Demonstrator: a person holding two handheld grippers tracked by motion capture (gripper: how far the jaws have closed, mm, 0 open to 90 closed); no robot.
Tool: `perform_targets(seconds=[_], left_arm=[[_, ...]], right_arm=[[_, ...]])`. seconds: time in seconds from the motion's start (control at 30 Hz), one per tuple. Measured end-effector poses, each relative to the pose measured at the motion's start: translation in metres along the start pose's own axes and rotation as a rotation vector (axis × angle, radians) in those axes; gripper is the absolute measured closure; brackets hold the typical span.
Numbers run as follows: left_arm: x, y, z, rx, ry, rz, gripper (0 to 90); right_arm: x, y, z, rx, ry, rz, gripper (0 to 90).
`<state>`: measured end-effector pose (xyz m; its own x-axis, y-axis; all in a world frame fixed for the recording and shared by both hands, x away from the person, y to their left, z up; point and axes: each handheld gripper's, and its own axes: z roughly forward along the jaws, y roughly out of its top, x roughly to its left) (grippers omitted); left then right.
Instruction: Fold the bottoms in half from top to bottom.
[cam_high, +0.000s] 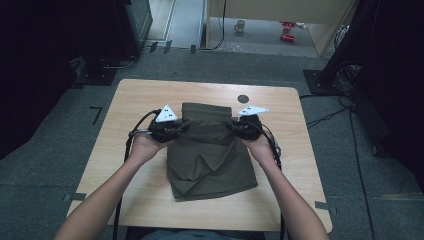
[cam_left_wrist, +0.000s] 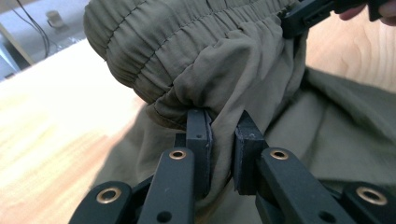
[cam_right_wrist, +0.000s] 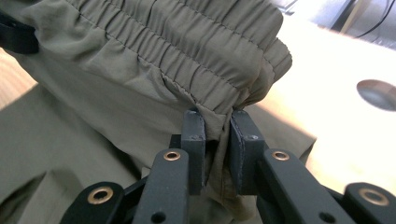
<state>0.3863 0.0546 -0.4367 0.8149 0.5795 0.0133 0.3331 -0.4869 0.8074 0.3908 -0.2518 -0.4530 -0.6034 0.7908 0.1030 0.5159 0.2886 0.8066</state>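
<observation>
Folding step: left gripper (cam_high: 176, 131) and right gripper (cam_high: 235, 128) each pinch the shorts' (cam_high: 210, 160) waistband at frame centre. Next move, by my read: carry the band evenly toward the lower hem, 2 grips tight.

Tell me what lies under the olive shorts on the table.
Under the olive shorts only the wooden table shows, bare around their edges. The left gripper and right gripper pinch the waistband. Anything beneath the cloth is covered.
</observation>
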Motion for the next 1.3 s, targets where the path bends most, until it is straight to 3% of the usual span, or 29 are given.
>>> perform_targets(seconds=[0.33, 0.53, 0.63, 0.73, 0.93, 1.03, 1.17, 1.3], left_arm=[[-0.005, -0.025, 0.009, 0.083, -0.076, -0.083, 78.6], [-0.008, -0.036, 0.01, 0.13, -0.091, -0.078, 74.5], [-0.009, -0.039, 0.009, 0.127, -0.102, -0.08, 72.0], [-0.008, -0.042, 0.009, 0.128, -0.121, -0.108, 67.7], [-0.003, -0.043, 0.006, 0.126, -0.143, -0.165, 59.1], [-0.005, -0.044, 0.004, 0.143, -0.137, -0.158, 56.7], [-0.006, -0.051, 0.011, 0.201, -0.106, -0.114, 59.3], [-0.001, -0.059, 0.02, 0.22, -0.105, -0.126, 63.9]], right_arm=[[0.003, -0.026, 0.011, 0.084, 0.031, -0.003, 74.2], [0.006, -0.036, 0.013, 0.115, 0.051, -0.007, 69.0], [0.006, -0.038, 0.012, 0.13, 0.061, -0.005, 65.7], [0.006, -0.042, 0.011, 0.115, 0.07, -0.01, 58.4], [0.002, -0.041, 0.007, 0.117, 0.099, 0.035, 52.1], [0.001, -0.039, 0.003, 0.112, 0.093, 0.037, 54.9], [0.002, -0.042, 0.005, 0.14, 0.085, 0.017, 60.0], [0.007, -0.045, 0.01, 0.167, 0.074, -0.001, 64.4]])
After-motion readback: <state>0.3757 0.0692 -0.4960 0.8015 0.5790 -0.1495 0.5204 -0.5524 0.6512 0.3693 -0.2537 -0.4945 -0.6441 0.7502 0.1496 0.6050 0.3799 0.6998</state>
